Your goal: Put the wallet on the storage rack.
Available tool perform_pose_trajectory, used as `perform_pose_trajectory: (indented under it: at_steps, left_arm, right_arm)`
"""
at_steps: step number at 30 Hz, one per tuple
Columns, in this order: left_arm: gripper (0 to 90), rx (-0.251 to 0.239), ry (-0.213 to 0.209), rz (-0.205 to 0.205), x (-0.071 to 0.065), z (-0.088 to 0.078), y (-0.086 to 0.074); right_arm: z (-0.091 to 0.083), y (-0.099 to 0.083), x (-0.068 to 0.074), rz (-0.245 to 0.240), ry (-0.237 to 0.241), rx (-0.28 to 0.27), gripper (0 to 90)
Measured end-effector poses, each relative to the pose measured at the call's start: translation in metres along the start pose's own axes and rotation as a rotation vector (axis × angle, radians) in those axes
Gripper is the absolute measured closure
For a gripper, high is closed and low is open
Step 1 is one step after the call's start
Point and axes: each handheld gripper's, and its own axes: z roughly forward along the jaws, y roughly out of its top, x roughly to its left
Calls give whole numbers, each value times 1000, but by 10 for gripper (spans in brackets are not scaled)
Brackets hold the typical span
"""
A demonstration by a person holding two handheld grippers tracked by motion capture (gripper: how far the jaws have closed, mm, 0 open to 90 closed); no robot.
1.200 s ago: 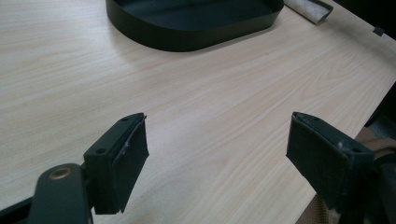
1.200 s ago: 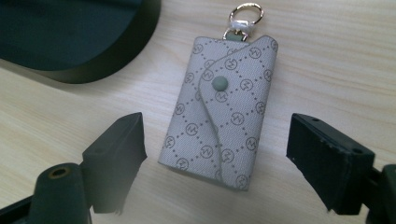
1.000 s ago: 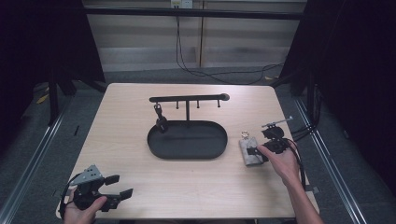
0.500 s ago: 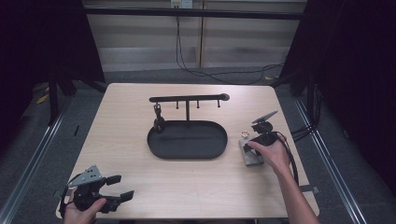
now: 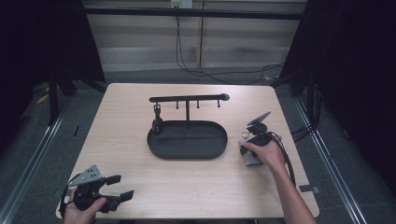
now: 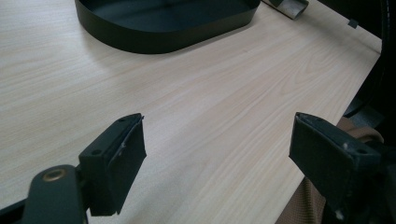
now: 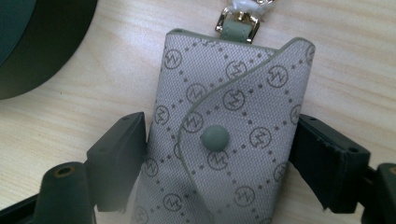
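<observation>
My right gripper [image 7: 219, 154] sits at 3 o'clock on the table [image 5: 126, 116], just right of the black oval tray [image 5: 187, 140]. Its jaws straddle the grey patterned key pouch [image 7: 224, 140], which lies flat on the wood with its snap flap facing up and its gold clasp [image 7: 238, 21] pointing away from me, toward 12 o'clock in the right gripper view. The jaws have just been opening again after a partial squeeze; the pouch is between them, both pads [image 7: 119, 154] at or very near its 2 long edges. I cannot tell whether they press. My judgement: the grip is being re-seated across the narrow width, so the clasp end stays free.

Behind the tray stands a T-shaped hanger rack [image 5: 187, 99] with small pegs; 1 dark item [image 5: 157, 123] hangs at its left end. The free clasp probably matters for hooking the pouch there.

My left gripper [image 5: 112, 189] rests at 7 o'clock near the table's front edge, jaws spread wide over bare wood, nothing between them. I read it as parked clear of the work.
</observation>
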Motion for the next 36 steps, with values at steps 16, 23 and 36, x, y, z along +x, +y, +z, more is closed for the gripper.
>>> perform_pose_trajectory:
  at_steps: [16, 23, 36]
  left_arm:
    - [182, 7, 1, -5, 2, 1, 1]
    - [182, 11, 1, -6, 4, 2, 2]
    - [183, -7, -2, -12, 5, -1, 2]
  right_arm:
    - [-1, 11, 9, 13, -58, 69, 311]
    - [-3, 16, 13, 9, -85, 87, 329]
    - [-23, 14, 11, 23, -44, 40, 335]
